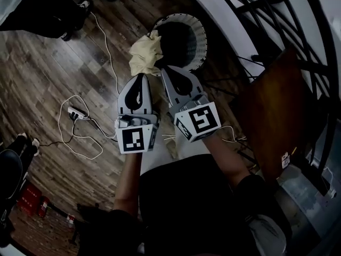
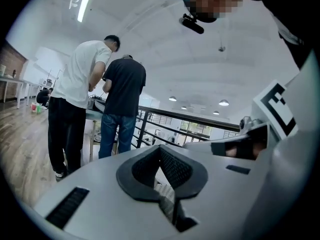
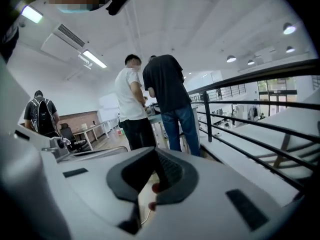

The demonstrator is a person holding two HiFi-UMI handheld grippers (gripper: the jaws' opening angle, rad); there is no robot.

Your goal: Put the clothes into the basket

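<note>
Left gripper (image 1: 141, 77) and right gripper (image 1: 168, 69) side by side near basket (image 1: 201, 34), both closed, empty

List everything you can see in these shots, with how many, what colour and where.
basket: one, white ribbed wall, dark inside, on the wooden floor ahead of both claws
cloth: one, cream, draped over the basket's near-left rim
power strip: one, white, with looping white cable, on the floor at left
board: one, brown, at right
railing: one, black, along the right
person in white shirt: one, standing at a table
person in dark shirt: one, beside the first
person with backpack: one, far left
left claw: grey, jaws together, tip at the cloth's lower edge
right claw: grey, jaws together, pointing at the basket
</note>
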